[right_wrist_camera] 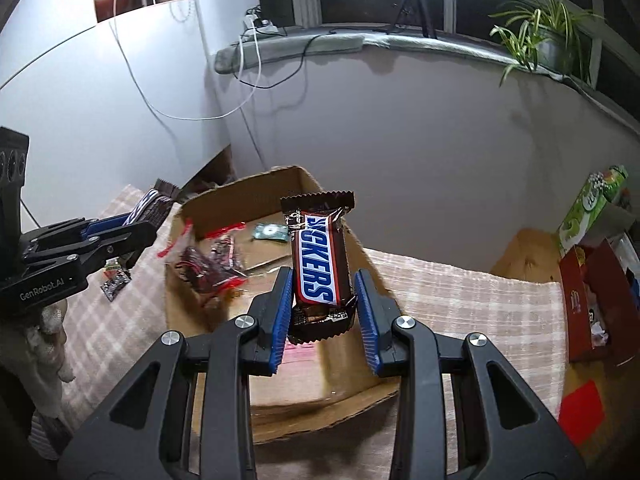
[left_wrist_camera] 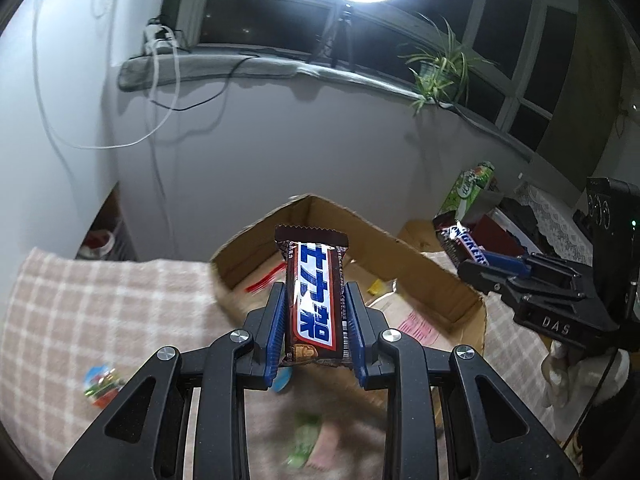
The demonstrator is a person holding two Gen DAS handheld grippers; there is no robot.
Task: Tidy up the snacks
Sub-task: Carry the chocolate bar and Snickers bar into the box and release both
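My left gripper [left_wrist_camera: 315, 288] is shut on a brown Snickers bar [left_wrist_camera: 314, 304] with blue Chinese lettering, held upright over the near corner of an open cardboard box [left_wrist_camera: 400, 256]. In the right wrist view my right gripper [right_wrist_camera: 323, 274] is shut on a second Snickers bar [right_wrist_camera: 318, 268], held above the same cardboard box [right_wrist_camera: 240, 204]. Each gripper shows in the other's view: the right gripper [left_wrist_camera: 480, 266] at the box's right side, the left gripper [right_wrist_camera: 136, 226] at its left edge, each with its bar. Red-wrapped packets [right_wrist_camera: 212, 268] and a small green packet [right_wrist_camera: 272, 232] lie inside the box.
The box stands on a pink checked cloth [left_wrist_camera: 100, 300]. Loose snack packets [left_wrist_camera: 102, 384] lie on the cloth near me. A green carton [right_wrist_camera: 588, 208] and an open red box [right_wrist_camera: 580, 292] stand at the right. Gloved hands [right_wrist_camera: 44, 344] hold the grippers. A wall and windowsill are behind.
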